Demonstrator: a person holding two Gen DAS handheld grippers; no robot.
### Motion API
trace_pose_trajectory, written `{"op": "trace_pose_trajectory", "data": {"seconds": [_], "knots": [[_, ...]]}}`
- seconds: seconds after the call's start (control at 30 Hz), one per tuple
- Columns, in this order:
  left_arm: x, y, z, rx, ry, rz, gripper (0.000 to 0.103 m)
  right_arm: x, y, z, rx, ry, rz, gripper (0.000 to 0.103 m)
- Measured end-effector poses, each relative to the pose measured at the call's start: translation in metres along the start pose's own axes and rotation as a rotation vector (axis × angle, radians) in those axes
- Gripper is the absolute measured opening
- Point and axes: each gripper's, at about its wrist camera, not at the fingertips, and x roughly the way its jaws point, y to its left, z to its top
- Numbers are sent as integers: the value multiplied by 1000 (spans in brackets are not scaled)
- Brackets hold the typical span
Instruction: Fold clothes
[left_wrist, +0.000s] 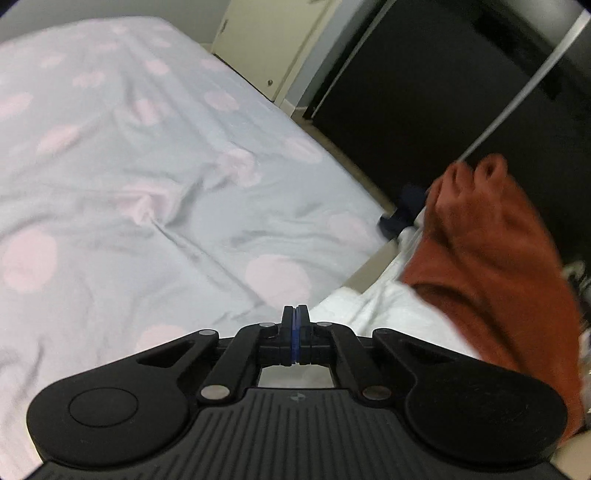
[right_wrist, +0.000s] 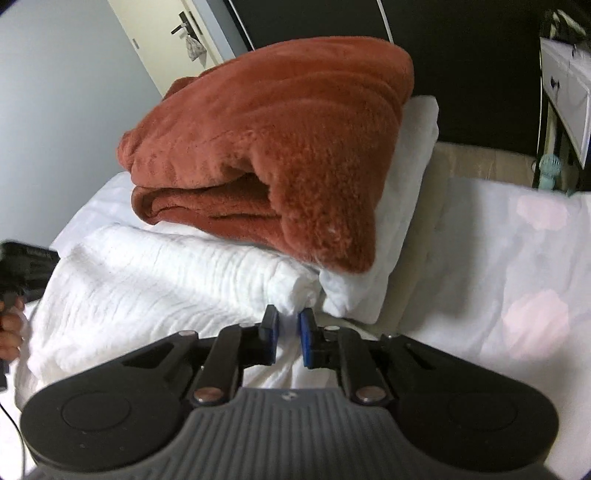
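A white textured cloth (right_wrist: 155, 273) is seen lying on the bed (left_wrist: 110, 166), its near bunched corner taken between the blue pads of the right tool (right_wrist: 289, 334); the jaws are drawn nearly together on that fabric, so the corner is judged to be gripped. On the far part of the white cloth a rust-coloured fleece garment (right_wrist: 280, 147) is stacked, already folded into a thick bundle, and in the left wrist view it is seen at the right edge, blurred, over the same white fabric. The left tool (left_wrist: 295, 325) is shut completely, pad against pad, and no cloth can be made out between its tips, so it is judged to be holding nothing; it is pointed towards the pale sheet with pink blotches. At the left edge of the right wrist view part of a hand (right_wrist: 11, 325) is visible round a dark handle. The step in hand is judged to be the taking up of the white cloth for folding. For this to be done well, the pinch should be kept on the hem and not on a loose tuft, a second corner should be secured by the left tool after it is opened, and the cloth should be drawn out slowly so that the fleece bundle is not toppled.
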Motion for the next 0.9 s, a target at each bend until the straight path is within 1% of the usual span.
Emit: {"op": "trace_pose_trajectory", "data": {"seconds": [0.03,0.1,0.2,0.27,0.33,0.4,0.5,0.63,0.73,0.8,0.83,0.9], "knots": [[-9,0,0,6,-15,-12,0,-4,1,0,-10,-11,-8,26],[-28,-2,-1,32,-47,-22,0,-13,4,1,-32,-35,-29,36],[-56,-16,-4,102,-88,-60,0,-27,14,1,-72,-68,-50,36],[-71,-32,-8,171,-122,-84,0,-36,25,1,-97,-92,-49,36],[-79,-50,-13,248,-155,-106,0,-42,40,2,-125,-114,-35,36],[-79,-68,-20,326,-167,-104,0,-44,57,2,-152,-141,-27,36],[-65,-78,-34,361,-145,-115,0,-40,81,0,-178,-183,-27,36],[-37,-75,-46,362,-110,-103,0,-14,102,-8,-180,-191,-81,36],[-16,-67,-47,343,-86,-87,0,11,104,-16,-180,-159,-142,36],[-1,-60,-42,317,-44,-60,0,27,100,-20,-166,-128,-162,36],[7,-56,-40,306,-22,-47,0,34,97,-22,-165,-122,-161,36],[20,-53,-40,318,5,-30,0,42,94,-25,-181,-127,-154,36]]}}
